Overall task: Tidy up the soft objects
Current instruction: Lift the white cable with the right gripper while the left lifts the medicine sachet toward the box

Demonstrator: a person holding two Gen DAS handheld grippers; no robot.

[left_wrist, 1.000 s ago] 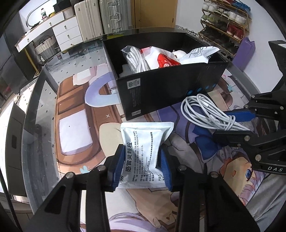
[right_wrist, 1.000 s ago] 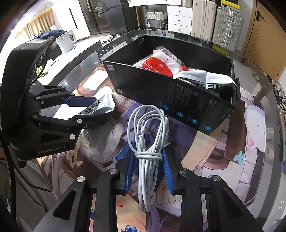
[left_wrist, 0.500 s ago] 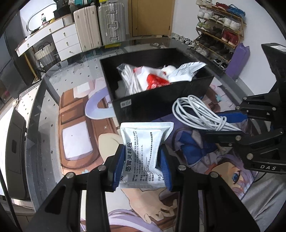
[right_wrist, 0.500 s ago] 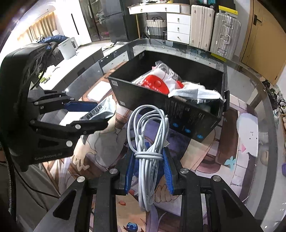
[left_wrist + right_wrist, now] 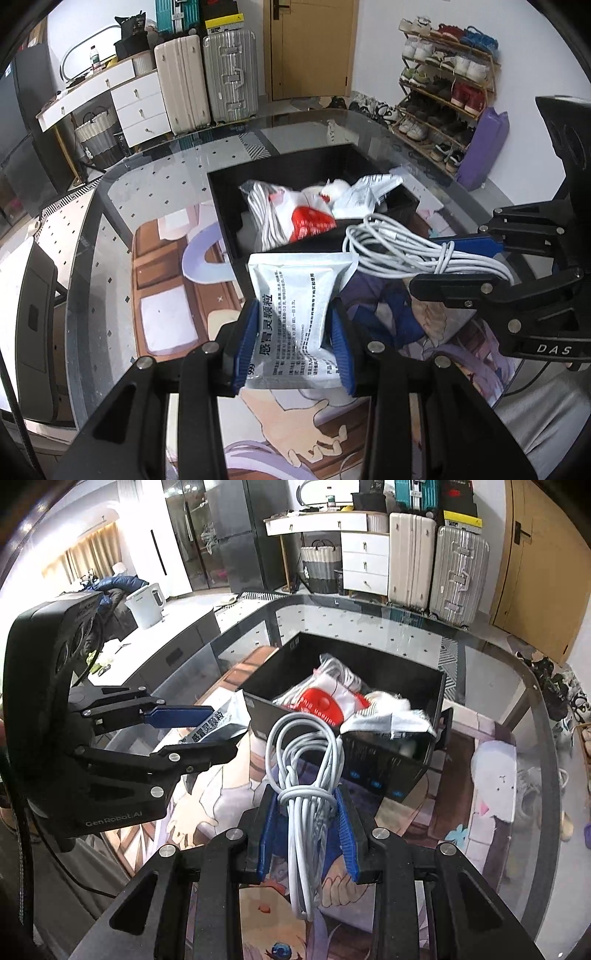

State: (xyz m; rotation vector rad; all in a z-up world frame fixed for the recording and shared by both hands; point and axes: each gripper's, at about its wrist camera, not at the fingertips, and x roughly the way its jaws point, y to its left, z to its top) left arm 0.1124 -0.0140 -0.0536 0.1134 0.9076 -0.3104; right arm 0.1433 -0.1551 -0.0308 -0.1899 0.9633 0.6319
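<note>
My left gripper [image 5: 293, 343] is shut on a white sachet [image 5: 295, 310] printed with black text, held above the table in front of the black box [image 5: 225, 206]. The same sachet [image 5: 212, 727] shows in the right wrist view between the left gripper's [image 5: 207, 734] fingers. My right gripper [image 5: 306, 834] is shut on a coiled white cable [image 5: 304, 768], whose loops [image 5: 391, 247] hang near the box's front wall. Inside the black box [image 5: 373, 646] lie a red-and-white bag [image 5: 325, 698], a white packet and another bagged cable.
The glass table [image 5: 155, 184] carries a printed cartoon mat [image 5: 480, 760]. Beyond it stand suitcases [image 5: 207, 77], a white drawer unit [image 5: 136, 103] and a shoe rack [image 5: 443, 85]. A low counter with a white kettle [image 5: 146, 603] lies at the left in the right wrist view.
Both grippers have risen with their loads, so the box now sits lower and further off and its contents show from above. Both grips are unchanged.
</note>
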